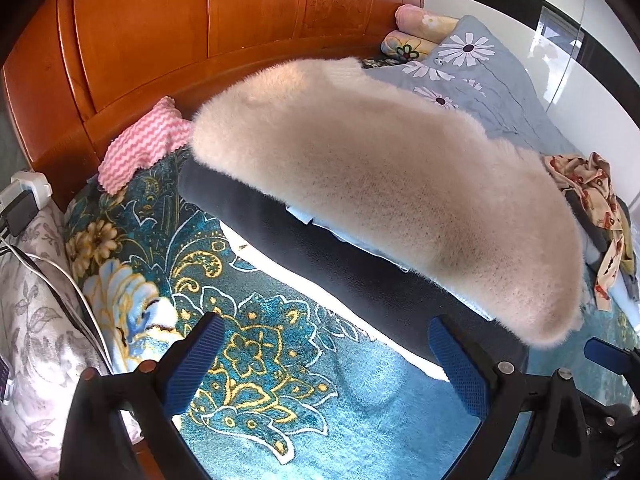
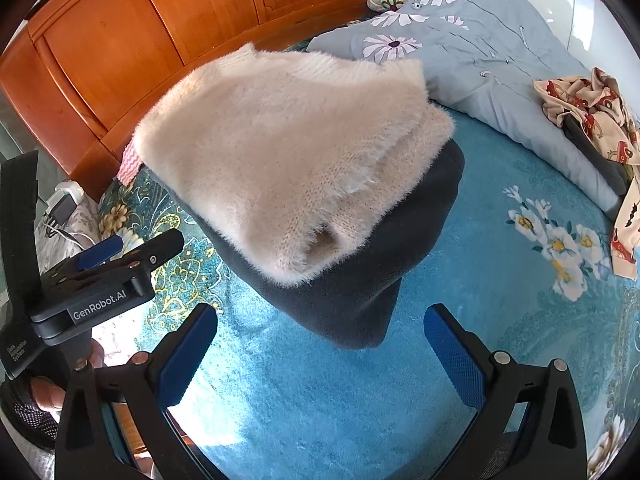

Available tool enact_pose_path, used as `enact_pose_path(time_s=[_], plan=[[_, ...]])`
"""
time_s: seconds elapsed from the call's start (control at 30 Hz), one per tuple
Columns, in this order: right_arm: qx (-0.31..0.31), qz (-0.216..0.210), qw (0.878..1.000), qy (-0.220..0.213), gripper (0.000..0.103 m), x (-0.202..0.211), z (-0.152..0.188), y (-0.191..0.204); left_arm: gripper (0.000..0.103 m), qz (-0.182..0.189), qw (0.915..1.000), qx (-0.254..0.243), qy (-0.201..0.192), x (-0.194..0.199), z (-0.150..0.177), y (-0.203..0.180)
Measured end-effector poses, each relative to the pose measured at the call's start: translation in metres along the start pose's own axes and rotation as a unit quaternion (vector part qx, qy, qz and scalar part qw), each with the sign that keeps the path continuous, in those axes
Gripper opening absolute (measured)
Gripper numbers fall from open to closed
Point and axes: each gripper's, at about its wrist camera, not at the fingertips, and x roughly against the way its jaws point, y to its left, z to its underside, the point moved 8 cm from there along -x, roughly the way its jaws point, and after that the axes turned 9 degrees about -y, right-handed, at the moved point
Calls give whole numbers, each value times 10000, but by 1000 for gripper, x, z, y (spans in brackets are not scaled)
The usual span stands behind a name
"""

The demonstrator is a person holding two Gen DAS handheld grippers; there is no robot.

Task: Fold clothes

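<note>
The folded cream fuzzy sweater (image 2: 288, 160) lay on top of a folded dark garment (image 2: 360, 272), the two forming a small stack on the teal floral bedspread (image 2: 320, 400), close to the wooden headboard (image 1: 200, 20). Both tongs stood wide open and held nothing: the left tongs (image 1: 326, 356) hovered over the bedspread with its right pad just at the near edge of the dark garment, and the right tongs (image 2: 320, 344) hung a little short of the stack's near corner. From the left tongs the sweater spread from about 12 to 2 o'clock, with the dark garment as a band just beneath it; from the right tongs the stack sat at 12 o'clock, leaning slightly to 11, and the left tongs showed at 9 o'clock. The sweater looked finished, so the step in hand was probably to fetch the next piece, likely from the patterned clothes heap (image 2: 592, 120) at 2 o'clock, beside the grey daisy quilt (image 2: 480, 40). To do that well, the tongs should draw clear of the stack without brushing its pile, since the sweater's loose open fold at the near side could slip; then take the next garment by one edge only, and lay it flat on the bare bedspread in front. A pink zigzag cloth (image 1: 140, 148) lay at 10 o'clock by the headboard
</note>
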Motion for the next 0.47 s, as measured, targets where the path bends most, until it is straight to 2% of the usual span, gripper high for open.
enact_pose_path(time_s=[0.47], plan=[[2,-19,10000,39,103,1,0,0,103,-40,10000,-21,-35,2,-1,1]])
